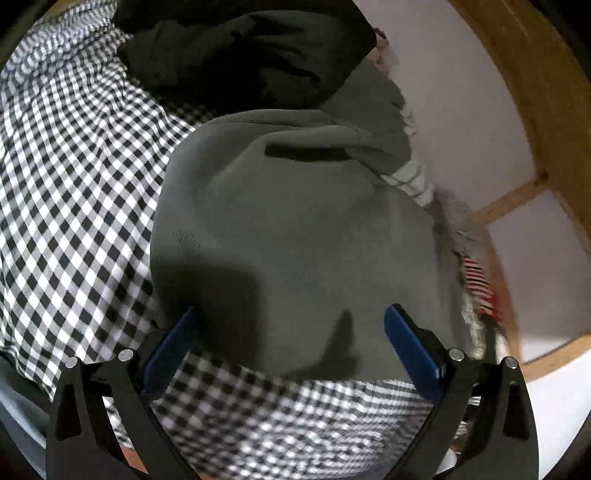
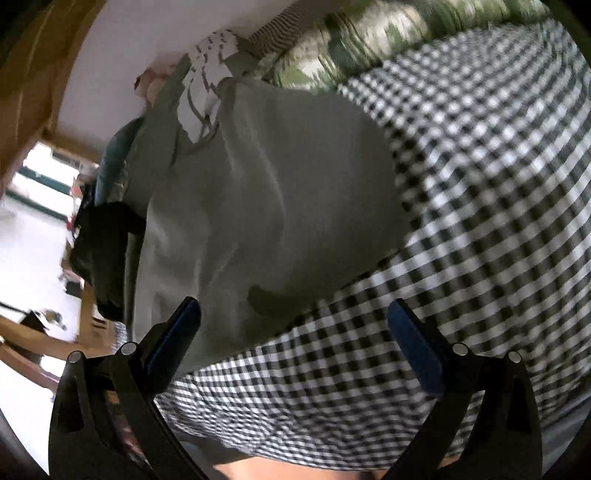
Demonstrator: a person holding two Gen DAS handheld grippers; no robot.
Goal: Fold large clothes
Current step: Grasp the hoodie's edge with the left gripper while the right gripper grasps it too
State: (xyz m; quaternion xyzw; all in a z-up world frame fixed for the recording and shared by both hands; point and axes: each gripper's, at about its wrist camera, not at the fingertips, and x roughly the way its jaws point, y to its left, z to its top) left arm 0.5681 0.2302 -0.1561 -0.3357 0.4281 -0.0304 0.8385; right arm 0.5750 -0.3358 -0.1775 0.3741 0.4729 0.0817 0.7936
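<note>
Fabric fills both wrist views: a large grey-green cloth garment [image 1: 295,229] lies bunched on a black-and-white checked cloth [image 1: 74,155] that covers whatever lies beneath; you cannot tell from these views whether that is a bed or some other surface.

Your left gripper [image 1: 291,332] has its two blue-padded fingers [image 1: 410,339] spread wide and holds nothing. The garment's near rounded edge sits directly between and just ahead of those fingers, so this gripper looks the better placed for a grasp. From here the garment runs away from you toward a darker, nearly black mound of fabric [image 1: 240,55] at the far end, with a white wall and a wooden frame [image 1: 517,192] to the right.

Your right gripper [image 2: 295,325] is likewise wide open and empty. In its view the garment [image 2: 258,192] lies ahead and to the left, its long axis running from near the left finger up and away toward a white printed patch [image 2: 203,96]. The checked cloth [image 2: 480,184] takes up the right half, under the right finger. A green-and-white patterned textile [image 2: 369,33] lies along the far edge.

Both views are smeared with motion blur, so fine detail of hems or sleeves cannot be read. Judging by the lie of things, the near edge of the garment is the part closest to both grippers, a little nearer the left.
</note>
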